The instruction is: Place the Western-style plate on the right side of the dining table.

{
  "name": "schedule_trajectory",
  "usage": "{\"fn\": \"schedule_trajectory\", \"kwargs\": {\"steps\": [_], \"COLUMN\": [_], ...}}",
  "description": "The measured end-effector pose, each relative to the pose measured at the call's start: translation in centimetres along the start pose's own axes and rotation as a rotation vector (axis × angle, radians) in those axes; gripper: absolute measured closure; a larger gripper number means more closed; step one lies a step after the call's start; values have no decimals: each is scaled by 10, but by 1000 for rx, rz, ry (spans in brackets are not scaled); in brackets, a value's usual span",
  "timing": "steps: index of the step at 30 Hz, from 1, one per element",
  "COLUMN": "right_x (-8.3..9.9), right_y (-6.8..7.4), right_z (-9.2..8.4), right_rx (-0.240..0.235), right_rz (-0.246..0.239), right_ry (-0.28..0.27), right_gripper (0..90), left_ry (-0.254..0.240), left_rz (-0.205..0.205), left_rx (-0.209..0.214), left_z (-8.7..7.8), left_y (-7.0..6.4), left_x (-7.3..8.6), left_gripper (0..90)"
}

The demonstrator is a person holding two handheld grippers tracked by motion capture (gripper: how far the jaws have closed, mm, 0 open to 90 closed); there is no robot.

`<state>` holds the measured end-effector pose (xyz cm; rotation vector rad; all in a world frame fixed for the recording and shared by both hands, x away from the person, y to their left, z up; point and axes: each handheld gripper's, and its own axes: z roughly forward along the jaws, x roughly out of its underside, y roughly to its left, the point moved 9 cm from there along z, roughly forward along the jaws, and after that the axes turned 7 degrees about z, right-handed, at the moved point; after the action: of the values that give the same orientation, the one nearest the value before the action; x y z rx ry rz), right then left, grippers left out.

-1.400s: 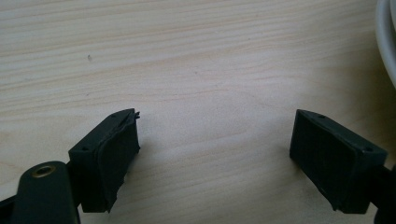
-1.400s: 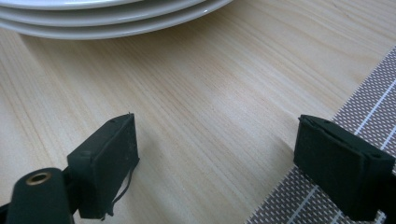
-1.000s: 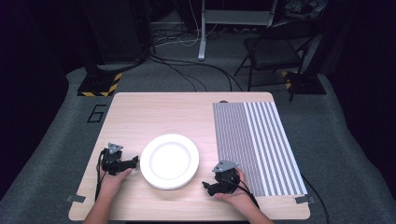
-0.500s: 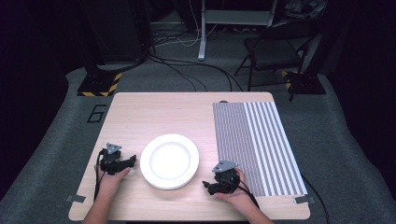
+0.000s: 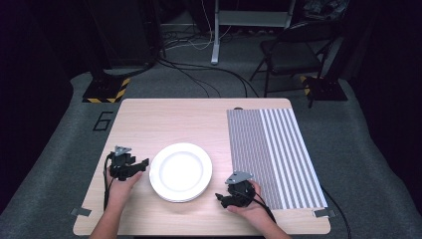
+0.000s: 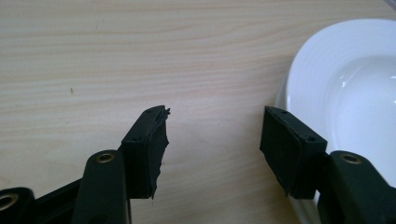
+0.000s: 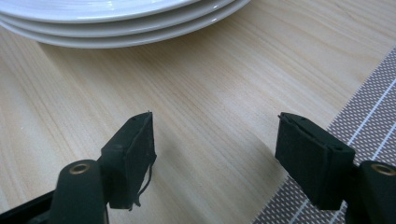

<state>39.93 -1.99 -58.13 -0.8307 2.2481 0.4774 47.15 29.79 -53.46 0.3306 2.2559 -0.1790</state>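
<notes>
A stack of white plates (image 5: 180, 172) sits on the wooden table (image 5: 174, 119), near its front. My left gripper (image 5: 143, 164) hovers just left of the stack, pointing at its rim. In the left gripper view the plates (image 6: 355, 79) lie at the right, and the left gripper (image 6: 215, 123) is open over bare wood; its jaws have just been closing with nothing between them. My right gripper (image 5: 220, 199) rests at the stack's front right. Seen in the right gripper view, the right gripper (image 7: 215, 126) is open and empty, its jaws also having just been closing, short of the plates (image 7: 116, 21).
A grey striped placemat (image 5: 271, 154) covers the table's right side, and its edge (image 7: 369, 121) lies under my right jaw. Behind the table are a chair (image 5: 293, 50), floor cables and a black-and-yellow base (image 5: 104, 89).
My left gripper has lifted a little off the table beside the plates. The right hand has stayed where it was.
</notes>
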Motion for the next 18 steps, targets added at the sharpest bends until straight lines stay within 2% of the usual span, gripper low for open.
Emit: {"fn": "schedule_trajectory", "kwargs": {"steps": [3,4,7,10,14,15,16,17,18], "right_x": [-1,-2,-3,-3,-5,-6,-6,-7,-9], "right_y": [0,0,-1,0,1,2,2,3,4], "right_z": [-1,-2,-3,-5,-6,-7,-7,-8,-9], "right_rx": [1,-4,-3,-8,-24,-26,-26,-29,-27], "right_rz": [0,7,-1,18,31,31,31,41,31], "right_ry": [-4,-7,-17,-18,-25,-30,-30,-32,-41], "right_gripper": [276,277,278,279,291,297,297,302,309], "left_ry": [-2,-12,-22,-38,-41,-31,-31,-31,-40], "left_rz": [-13,-54,-73,-92,-70,-56,-56,-52,-56], "left_rx": [5,22,40,59,78,99,99,121,139], "left_z": [-1,-3,-3,-7,-11,-13,-13,-16,-19], "left_y": [-4,-9,-15,-23,-28,-31,-31,-32,-34], "left_x": [-6,-12,-18,-22,-20,-19,-19,-19,-21], "left_gripper": [426,431,440,457,483,492,504,504,524]}}
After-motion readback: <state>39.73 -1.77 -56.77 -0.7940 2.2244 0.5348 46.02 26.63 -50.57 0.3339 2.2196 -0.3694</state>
